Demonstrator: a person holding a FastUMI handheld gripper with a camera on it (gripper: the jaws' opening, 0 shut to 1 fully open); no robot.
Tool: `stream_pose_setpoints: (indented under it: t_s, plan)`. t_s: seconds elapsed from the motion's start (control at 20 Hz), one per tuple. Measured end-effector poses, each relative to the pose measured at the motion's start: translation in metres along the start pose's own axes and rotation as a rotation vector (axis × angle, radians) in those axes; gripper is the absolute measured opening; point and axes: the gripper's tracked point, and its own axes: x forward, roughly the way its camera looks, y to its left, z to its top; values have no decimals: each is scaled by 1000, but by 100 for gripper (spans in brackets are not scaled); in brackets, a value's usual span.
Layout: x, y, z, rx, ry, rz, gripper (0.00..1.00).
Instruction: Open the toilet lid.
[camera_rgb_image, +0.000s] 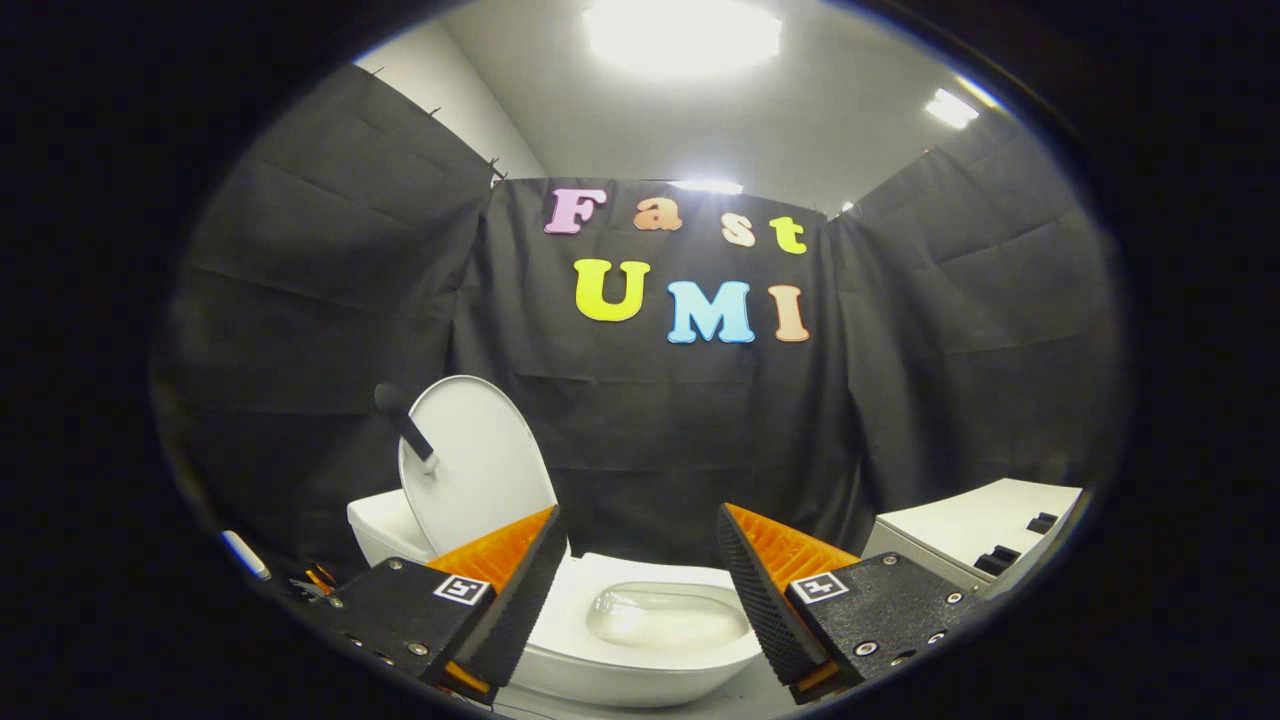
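Note:
A white toilet (640, 640) stands just ahead of my fingers, its bowl showing between them with water inside. Its white lid (478, 465) stands raised, leaning back toward the tank (385, 528) beyond my left finger. A dark handle (403, 422) is fixed to the lid's upper left edge. My gripper (640, 535) is open, with a wide gap between the fingers and nothing held. The fingers sit in front of the bowl's near rim and touch neither lid nor seat.
A white cabinet or appliance (985, 535) with dark slots stands to the right, beyond my right finger. Small items, among them a white stick-like object (245, 555), lie at the left by the tank. Black cloth walls close the booth on three sides.

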Motion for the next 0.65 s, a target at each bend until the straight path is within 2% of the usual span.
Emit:
stream_pose_setpoints:
  t_s: [0.3,0.65]
  plan:
    - [-1,-2,-21,-44,40,-5,93]
    - [-2,-7,-22,0,35,-13,93]
